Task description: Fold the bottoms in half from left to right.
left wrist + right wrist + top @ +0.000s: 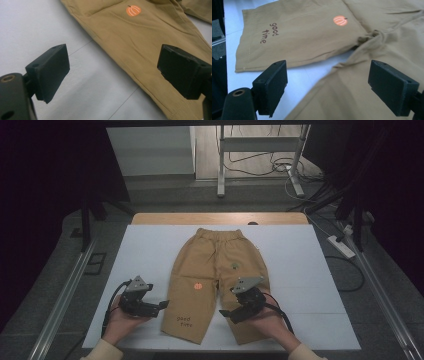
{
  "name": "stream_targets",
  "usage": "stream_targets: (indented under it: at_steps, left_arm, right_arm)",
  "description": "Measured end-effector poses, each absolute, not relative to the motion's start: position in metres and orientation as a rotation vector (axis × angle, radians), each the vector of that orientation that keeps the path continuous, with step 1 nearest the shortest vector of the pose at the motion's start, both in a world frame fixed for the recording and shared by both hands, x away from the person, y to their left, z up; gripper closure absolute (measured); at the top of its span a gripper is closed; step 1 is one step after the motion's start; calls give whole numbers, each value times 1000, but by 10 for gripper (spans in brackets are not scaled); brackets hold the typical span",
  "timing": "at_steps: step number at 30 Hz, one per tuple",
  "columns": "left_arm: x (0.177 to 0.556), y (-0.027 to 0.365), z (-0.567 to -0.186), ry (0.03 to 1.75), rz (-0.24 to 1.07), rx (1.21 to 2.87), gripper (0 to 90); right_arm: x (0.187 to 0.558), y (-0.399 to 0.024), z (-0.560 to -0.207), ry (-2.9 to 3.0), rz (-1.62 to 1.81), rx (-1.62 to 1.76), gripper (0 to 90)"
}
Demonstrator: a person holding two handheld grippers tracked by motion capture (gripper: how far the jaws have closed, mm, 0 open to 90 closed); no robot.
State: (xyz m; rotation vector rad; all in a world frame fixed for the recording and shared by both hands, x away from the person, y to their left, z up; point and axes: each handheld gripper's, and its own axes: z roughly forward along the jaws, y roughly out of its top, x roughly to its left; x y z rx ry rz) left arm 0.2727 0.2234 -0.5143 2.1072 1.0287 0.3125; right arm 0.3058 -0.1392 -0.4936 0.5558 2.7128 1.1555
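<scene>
Tan child's pants lie flat on the white table cover, waistband far, legs toward me. An orange pumpkin print and the words "good time" mark the left leg. My left gripper is open just left of that leg's outer edge; in the left gripper view the pants run between its wide-apart jaws, with the pumpkin print ahead. My right gripper is open over the right leg's inner hem; its view shows the crotch bunched and the pumpkin print.
A wooden table edge shows beyond the cover. Metal rails run along both sides. A frame's legs, cables and a power strip sit on the floor behind and to the right.
</scene>
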Motion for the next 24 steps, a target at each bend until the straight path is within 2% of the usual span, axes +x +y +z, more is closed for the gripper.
stream_targets:
  at_steps: [3, 24]
  left_arm:
    - [272, 221, -514, 1023, 343, 2129, 108]
    - [276, 224, -516, 1037, 312, 2110, 108]
  right_arm:
    - [305, -134, -495, 2721, 1150, 542, 160]
    - [300, -98, -500, 2776, 1153, 457, 176]
